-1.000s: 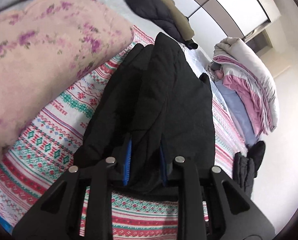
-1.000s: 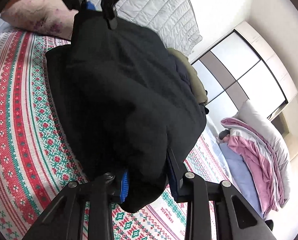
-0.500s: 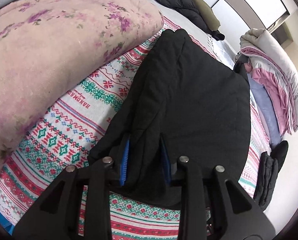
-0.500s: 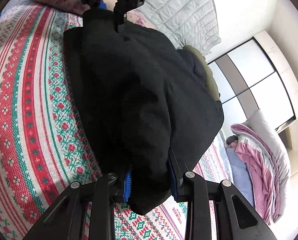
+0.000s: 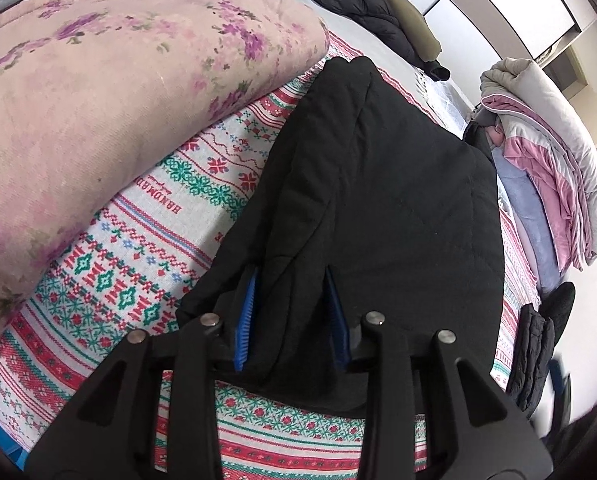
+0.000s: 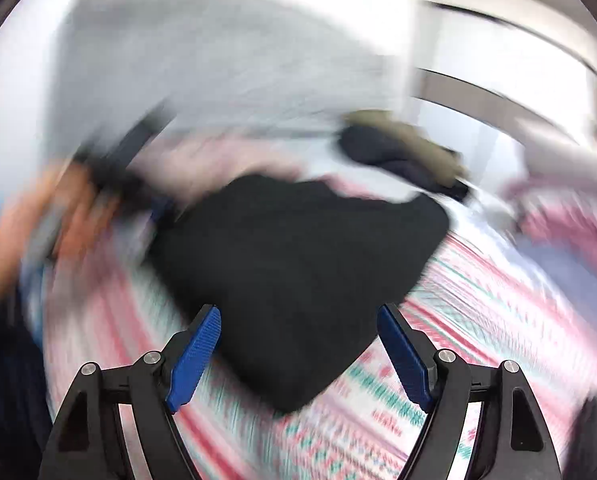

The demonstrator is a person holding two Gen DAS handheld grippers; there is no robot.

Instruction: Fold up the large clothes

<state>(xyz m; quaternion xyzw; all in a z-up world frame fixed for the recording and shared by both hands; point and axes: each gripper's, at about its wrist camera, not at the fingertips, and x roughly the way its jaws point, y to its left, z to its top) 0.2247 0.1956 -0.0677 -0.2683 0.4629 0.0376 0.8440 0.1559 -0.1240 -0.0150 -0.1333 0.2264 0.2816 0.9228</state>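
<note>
Left wrist | left claw point(image 5: 290, 316) opening, pinching black jacket point(image 5: 378, 200) | right claw point(image 6: 298, 356) spread, jacket ahead

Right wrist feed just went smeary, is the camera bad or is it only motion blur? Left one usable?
Right wrist view: motion blur; bedding streaked, yet the right claw, its jaws just opened and empty, stays crisp above the black jacket. Left wrist view: sharp, evenly lit, fisheye-bent at the edges.

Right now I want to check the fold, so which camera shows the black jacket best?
The left wrist view: the black jacket is sharp there, lying folded on the patterned blanket, its near edge between the left tool's pads. The right wrist view shows only a motion-blurred dark shape.
</note>
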